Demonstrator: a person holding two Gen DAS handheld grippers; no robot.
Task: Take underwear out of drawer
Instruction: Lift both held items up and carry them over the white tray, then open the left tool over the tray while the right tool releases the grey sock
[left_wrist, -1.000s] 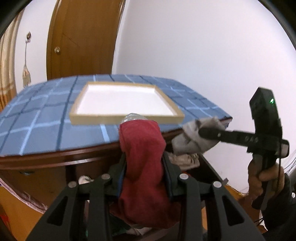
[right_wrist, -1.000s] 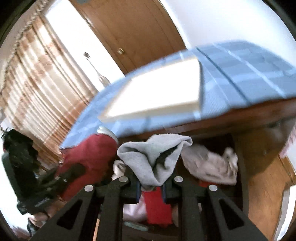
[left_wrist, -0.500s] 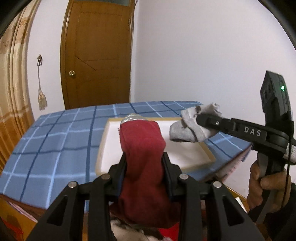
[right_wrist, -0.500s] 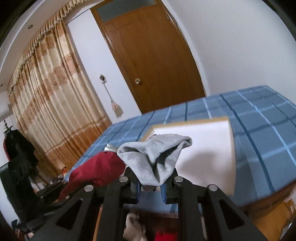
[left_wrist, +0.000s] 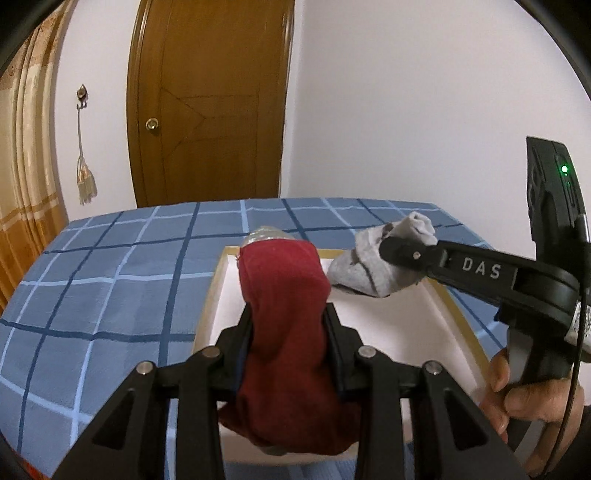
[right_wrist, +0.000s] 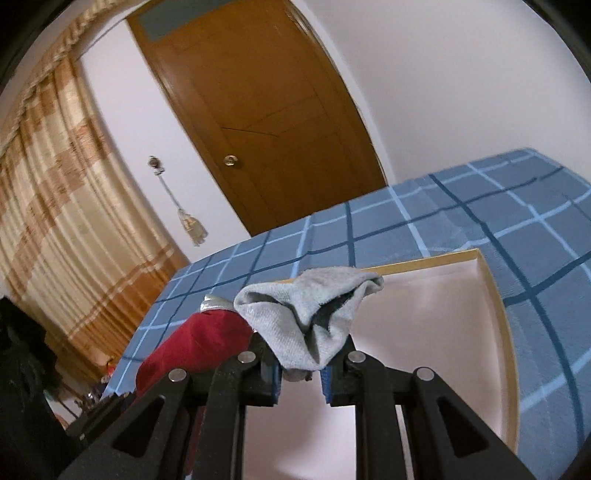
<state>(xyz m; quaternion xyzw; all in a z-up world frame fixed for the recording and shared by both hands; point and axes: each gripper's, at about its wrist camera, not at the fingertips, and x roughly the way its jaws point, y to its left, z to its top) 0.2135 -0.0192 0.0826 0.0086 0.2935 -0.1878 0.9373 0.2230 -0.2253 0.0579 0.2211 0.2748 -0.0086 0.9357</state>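
Note:
My left gripper (left_wrist: 286, 314) is shut on a dark red piece of underwear (left_wrist: 284, 332) with a silvery band at its top, held above the near part of a white tray with a wooden rim (left_wrist: 448, 299). My right gripper (right_wrist: 301, 354) is shut on a grey piece of underwear (right_wrist: 314, 310), also above that tray (right_wrist: 506, 321). In the left wrist view the grey piece (left_wrist: 365, 267) hangs from the right gripper (left_wrist: 391, 245) to the right of the red one. From the right wrist camera the red piece (right_wrist: 199, 339) sits low at the left. The drawer is out of view.
The tray lies on a blue checked cloth (left_wrist: 110, 280) that covers the tabletop. Behind stand a brown door (left_wrist: 207, 103), a white wall and striped curtains (right_wrist: 55, 206) with a tassel (left_wrist: 85, 181) on a hook. A person's hand (left_wrist: 532, 398) grips the right gripper's handle.
Both grippers have risen from the open drawer and moved forward over the table, carrying the red and grey pieces above the tray. The drawer has dropped out of view.

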